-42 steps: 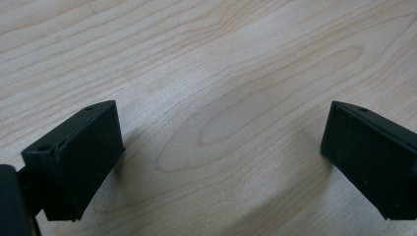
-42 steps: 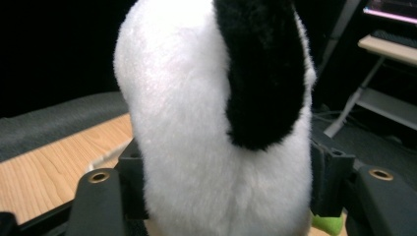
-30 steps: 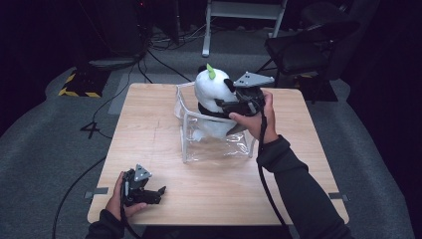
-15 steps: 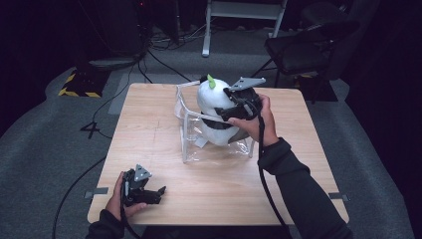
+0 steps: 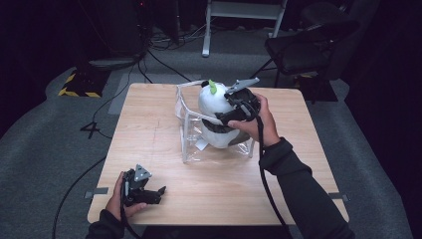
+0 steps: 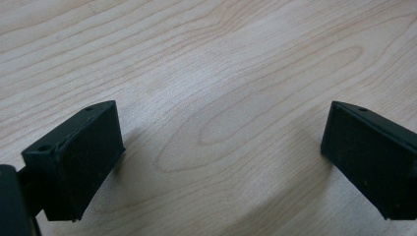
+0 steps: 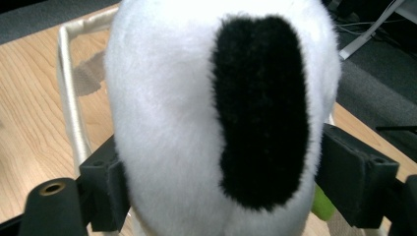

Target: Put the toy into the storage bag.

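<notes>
The right claw point(image 5: 230, 112) has just been opening w/ the plush panda point(image 5: 215, 102) between its jaws, to let it sit in the clear bag point(image 5: 199, 149) mid-counter point(image 5: 149, 129), while the left claw point(image 5: 158, 191), near-left, rests wide apart, w/ nothing to hold.

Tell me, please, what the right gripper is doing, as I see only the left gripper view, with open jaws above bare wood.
Observer: The right gripper has its jaws on either side of a white plush toy with a black patch. They have just been opening.
Operator: Where is the toy?
Observer: Its lower part sits inside a clear bag with a white rim, near the middle of the table.
Operator: And where is my left gripper?
Observer: It is at the table's near left corner, well apart from the bag.
</notes>
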### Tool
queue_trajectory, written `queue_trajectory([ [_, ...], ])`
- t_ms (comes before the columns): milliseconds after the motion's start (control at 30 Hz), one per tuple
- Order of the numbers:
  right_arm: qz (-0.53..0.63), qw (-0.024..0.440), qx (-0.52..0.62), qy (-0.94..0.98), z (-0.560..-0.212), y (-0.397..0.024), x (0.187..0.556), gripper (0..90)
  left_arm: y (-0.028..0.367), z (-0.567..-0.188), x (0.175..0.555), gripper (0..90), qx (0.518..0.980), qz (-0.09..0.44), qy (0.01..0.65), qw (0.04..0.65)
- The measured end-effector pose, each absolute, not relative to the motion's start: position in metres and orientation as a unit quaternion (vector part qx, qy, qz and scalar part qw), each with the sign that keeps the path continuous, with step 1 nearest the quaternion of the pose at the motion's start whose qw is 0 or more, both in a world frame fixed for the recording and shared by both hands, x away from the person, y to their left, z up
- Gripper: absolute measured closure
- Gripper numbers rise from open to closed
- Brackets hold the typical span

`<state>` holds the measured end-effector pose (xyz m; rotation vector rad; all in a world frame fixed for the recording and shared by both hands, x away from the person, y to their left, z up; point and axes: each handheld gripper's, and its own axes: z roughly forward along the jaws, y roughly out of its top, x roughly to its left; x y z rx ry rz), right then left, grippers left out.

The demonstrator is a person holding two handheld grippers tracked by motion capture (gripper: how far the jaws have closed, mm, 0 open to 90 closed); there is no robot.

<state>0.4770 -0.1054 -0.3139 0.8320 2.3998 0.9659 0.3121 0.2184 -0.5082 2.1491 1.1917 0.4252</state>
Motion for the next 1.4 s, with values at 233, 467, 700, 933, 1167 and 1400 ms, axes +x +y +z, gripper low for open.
queue_trajectory([
  [233,0.345,0.194,0.299,0.869,-0.321,-0.105,0.480,15.8,0.218,-0.508,0.312,2.5,0.817,0.161,0.453,0.318],
  [467,0.338,0.200,0.303,0.868,-0.319,-0.104,0.478,15.7,0.218,-0.508,0.312,2.5,0.817,0.161,0.453,0.317],
  [700,0.333,0.209,0.310,0.865,-0.319,-0.102,0.476,15.6,0.218,-0.508,0.312,2.4,0.817,0.161,0.453,0.318],
  [933,0.329,0.225,0.315,0.861,-0.319,-0.099,0.475,15.0,0.219,-0.508,0.312,2.4,0.817,0.161,0.453,0.317],
  [1167,0.345,0.247,0.305,0.853,-0.313,-0.098,0.469,22.5,0.218,-0.508,0.312,2.4,0.817,0.161,0.454,0.317],
  [1400,0.341,0.246,0.296,0.858,-0.313,-0.095,0.467,25.4,0.218,-0.508,0.312,2.4,0.817,0.162,0.454,0.318],
])
